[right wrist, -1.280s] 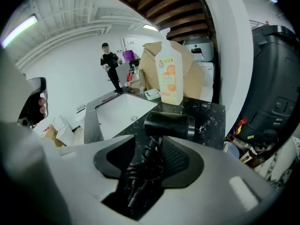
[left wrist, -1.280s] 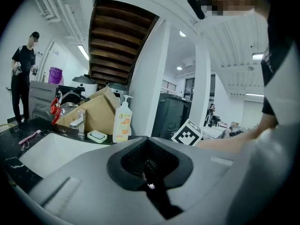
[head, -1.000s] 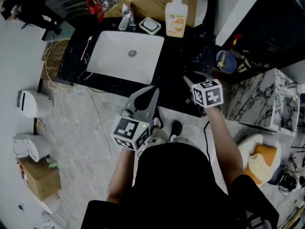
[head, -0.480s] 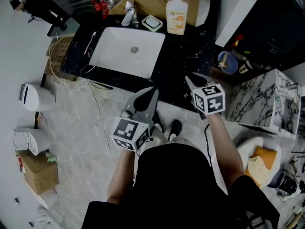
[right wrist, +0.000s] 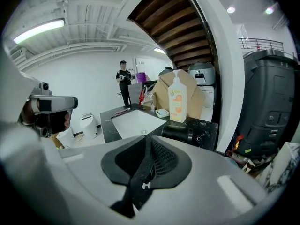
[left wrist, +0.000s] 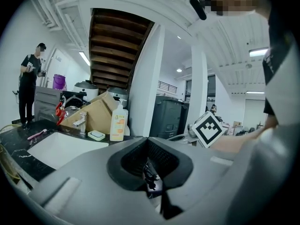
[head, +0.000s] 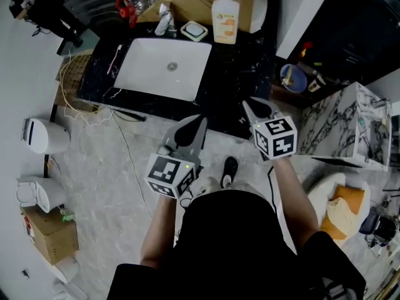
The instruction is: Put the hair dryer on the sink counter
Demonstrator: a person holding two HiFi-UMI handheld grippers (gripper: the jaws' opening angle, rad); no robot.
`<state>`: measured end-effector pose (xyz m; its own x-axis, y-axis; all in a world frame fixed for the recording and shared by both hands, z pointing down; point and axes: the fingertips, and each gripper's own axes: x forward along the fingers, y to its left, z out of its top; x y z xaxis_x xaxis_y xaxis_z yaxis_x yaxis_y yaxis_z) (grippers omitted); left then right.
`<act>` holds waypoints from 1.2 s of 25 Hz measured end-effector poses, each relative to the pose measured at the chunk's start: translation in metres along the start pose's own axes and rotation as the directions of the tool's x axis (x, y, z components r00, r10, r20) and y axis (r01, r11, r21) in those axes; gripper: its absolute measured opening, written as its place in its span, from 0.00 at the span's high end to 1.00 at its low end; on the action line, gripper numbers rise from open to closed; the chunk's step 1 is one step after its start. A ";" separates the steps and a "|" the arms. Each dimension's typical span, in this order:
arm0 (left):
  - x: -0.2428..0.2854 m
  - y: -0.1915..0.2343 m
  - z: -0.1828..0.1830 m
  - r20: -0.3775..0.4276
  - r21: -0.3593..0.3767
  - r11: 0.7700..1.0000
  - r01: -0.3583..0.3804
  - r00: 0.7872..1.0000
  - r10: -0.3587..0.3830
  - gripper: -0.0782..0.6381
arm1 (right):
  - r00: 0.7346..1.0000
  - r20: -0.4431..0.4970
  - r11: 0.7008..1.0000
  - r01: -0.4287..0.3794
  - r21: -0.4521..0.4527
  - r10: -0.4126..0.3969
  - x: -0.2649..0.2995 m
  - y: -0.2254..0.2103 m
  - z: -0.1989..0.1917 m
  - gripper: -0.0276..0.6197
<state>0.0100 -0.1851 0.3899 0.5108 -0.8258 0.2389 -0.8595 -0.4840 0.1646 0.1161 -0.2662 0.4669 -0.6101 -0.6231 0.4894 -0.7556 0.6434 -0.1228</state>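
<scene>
The black hair dryer (right wrist: 180, 134) lies on its side on the dark marble sink counter (head: 240, 55), to the right of the white basin (head: 164, 67). It is too dark to make out in the head view. My right gripper (head: 248, 106) (right wrist: 144, 138) hangs at the counter's front edge, short of the dryer and pointing at it. Its jaws are closing, almost together, with nothing between them. My left gripper (head: 200, 120) (left wrist: 147, 142) is shut and empty, held lower over the floor in front of the counter.
A soap bottle (head: 225, 17), a soap dish (head: 194, 31) and a faucet (head: 164, 19) stand behind the basin. A blue bowl (head: 292, 77) sits on a shelf at the right. White appliances (head: 40, 136) and a cardboard box (head: 51, 233) stand on the floor at left.
The right gripper's jaws have come together from a clear spread. It has drawn slightly back from the counter. The left gripper has hardly moved.
</scene>
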 end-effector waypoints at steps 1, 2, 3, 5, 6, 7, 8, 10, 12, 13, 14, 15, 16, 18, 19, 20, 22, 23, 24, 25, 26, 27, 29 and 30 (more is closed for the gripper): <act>-0.002 -0.001 0.000 0.003 0.000 1.000 0.008 1.000 -0.008 0.89 | 1.000 0.006 1.000 0.005 0.003 -0.005 -0.005 0.003 -0.001 0.89; -0.004 -0.004 -0.001 0.003 -0.001 1.000 0.018 1.000 -0.018 0.89 | 1.000 0.012 1.000 0.008 0.007 -0.008 -0.010 0.007 -0.002 0.89; -0.007 -0.006 -0.002 0.005 -0.001 1.000 0.027 1.000 -0.027 0.89 | 1.000 0.019 1.000 0.009 0.010 -0.009 -0.015 0.011 -0.003 0.90; -0.014 -0.008 -0.002 0.014 0.004 0.999 0.045 0.999 -0.045 0.89 | 0.999 0.035 1.000 0.011 0.010 -0.011 -0.025 0.021 -0.004 0.90; -0.017 -0.009 -0.002 0.016 0.008 0.999 0.054 0.998 -0.054 0.89 | 0.999 0.041 1.000 0.015 0.006 -0.016 -0.029 0.026 -0.004 0.90; -0.021 -0.011 -0.002 0.015 0.010 0.998 0.063 0.998 -0.063 0.89 | 0.999 0.046 1.000 0.022 0.004 -0.022 -0.034 0.031 -0.004 0.91; -0.025 -0.013 -0.003 0.014 0.012 0.997 0.073 0.997 -0.074 0.89 | 0.998 0.050 1.000 0.028 0.004 -0.028 -0.039 0.035 -0.005 0.91; -0.034 -0.016 -0.005 0.013 0.016 0.996 0.092 0.996 -0.092 0.89 | 0.997 0.062 0.999 0.040 0.006 -0.041 -0.048 0.046 -0.005 0.92; -0.046 -0.018 -0.007 0.013 0.022 0.994 0.105 0.994 -0.105 0.89 | 0.996 0.077 0.999 0.052 0.003 -0.052 -0.057 0.059 -0.006 0.93; -0.052 -0.019 -0.009 0.013 0.024 0.994 0.111 0.994 -0.111 0.89 | 0.995 0.084 0.998 0.055 0.001 -0.055 -0.062 0.066 -0.006 0.93; -0.059 -0.020 -0.011 0.013 0.026 0.993 0.116 0.993 -0.116 0.89 | 0.994 0.090 0.998 0.055 0.000 -0.055 -0.066 0.074 -0.007 0.93; -0.066 -0.020 -0.012 0.014 0.028 0.992 0.119 0.993 -0.120 0.89 | 0.994 0.096 0.999 0.053 -0.001 -0.053 -0.070 0.083 -0.007 0.93; -0.073 -0.021 -0.014 0.015 0.030 0.992 0.122 0.992 -0.122 0.89 | 0.994 0.102 0.999 0.051 -0.001 -0.051 -0.074 0.091 -0.008 0.93; -0.088 -0.022 -0.017 0.018 0.034 0.991 0.126 0.992 -0.126 0.89 | 0.993 0.110 0.999 0.049 -0.006 -0.048 -0.081 0.108 -0.010 0.94; -0.096 -0.022 -0.018 0.021 0.035 0.991 0.127 0.992 -0.128 0.89 | 0.992 0.113 0.999 0.049 -0.010 -0.048 -0.085 0.117 -0.011 0.94; -0.104 -0.023 -0.019 0.024 0.036 0.991 0.129 0.991 -0.130 0.89 | 0.992 0.117 0.999 0.050 -0.012 -0.048 -0.089 0.126 -0.012 0.94; -0.120 -0.025 -0.022 0.028 0.035 0.991 0.133 0.991 -0.134 0.89 | 0.991 0.128 0.999 0.050 -0.012 -0.048 -0.099 0.143 -0.014 0.94; -0.128 -0.027 -0.024 0.030 0.036 0.990 0.135 0.990 -0.136 0.89 | 0.990 0.135 0.999 0.051 -0.012 -0.048 -0.103 0.152 -0.015 0.94; -0.135 -0.028 -0.026 0.031 0.037 0.990 0.138 0.990 -0.139 0.89 | 0.989 0.143 0.999 0.051 -0.013 -0.049 -0.108 0.160 -0.015 0.94; -0.143 -0.029 -0.028 0.033 0.038 0.989 0.141 0.989 -0.142 0.89 | 0.988 0.149 0.999 0.052 -0.015 -0.049 -0.112 0.168 -0.016 0.94; -0.151 -0.030 -0.030 0.034 0.039 0.989 0.144 0.989 -0.145 0.89 | 0.986 0.156 0.998 0.054 -0.017 -0.051 -0.116 0.176 -0.017 0.94; -0.158 -0.030 -0.032 0.035 0.040 0.988 0.147 0.988 -0.149 0.89 | 0.985 0.163 0.998 0.057 -0.018 -0.054 -0.120 0.184 -0.018 0.94; -0.171 -0.031 -0.037 0.034 0.041 0.987 0.154 0.987 -0.155 0.89 | 0.983 0.176 0.998 0.064 -0.014 -0.061 -0.128 0.197 -0.019 0.94; -0.177 -0.031 -0.039 0.033 0.040 0.987 0.157 0.987 -0.159 0.89 | 0.981 0.181 0.998 0.068 -0.011 -0.065 -0.133 0.204 -0.020 0.94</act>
<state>-0.0527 -0.0130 0.3797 0.6397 -0.7477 0.1782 -0.7685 -0.6191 0.1613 0.0479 -0.0434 0.3941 -0.5925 -0.7339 0.3321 -0.7929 0.6042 -0.0793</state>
